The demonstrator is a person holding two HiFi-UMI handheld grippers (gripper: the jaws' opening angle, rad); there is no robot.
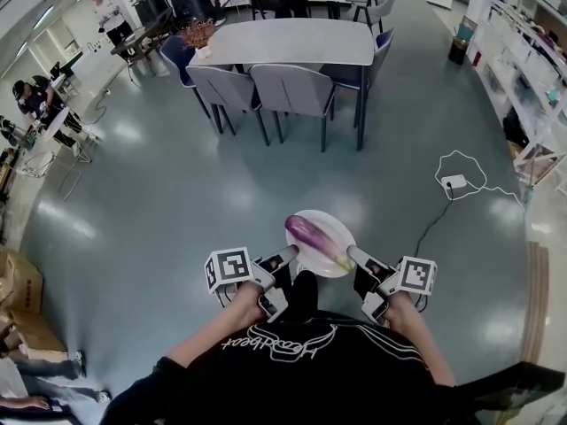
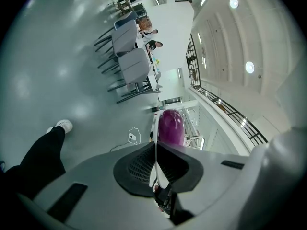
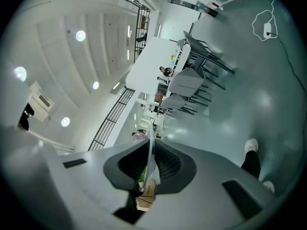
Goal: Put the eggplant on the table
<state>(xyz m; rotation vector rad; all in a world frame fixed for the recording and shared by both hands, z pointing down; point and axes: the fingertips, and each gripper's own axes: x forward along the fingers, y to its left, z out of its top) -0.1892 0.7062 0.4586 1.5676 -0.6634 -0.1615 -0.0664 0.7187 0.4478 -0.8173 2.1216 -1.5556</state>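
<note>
A grey-green floor [image 1: 177, 193] fills the head view, with a long grey worktop [image 1: 283, 42] and grey chairs [image 1: 292, 91] well ahead. Close to the person, a white plate [image 1: 330, 224] is carried above the floor. The left hand-held gripper [image 1: 288, 255] and the right hand-held gripper [image 1: 354, 253] are each clenched on opposite rims. The purple eggplant [image 1: 312, 235] lies on the plate, between the two.

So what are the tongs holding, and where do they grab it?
Both hold the plate by its rim: the left tongs pinch its left edge, the right tongs its right edge. The eggplant lies on it.
</note>
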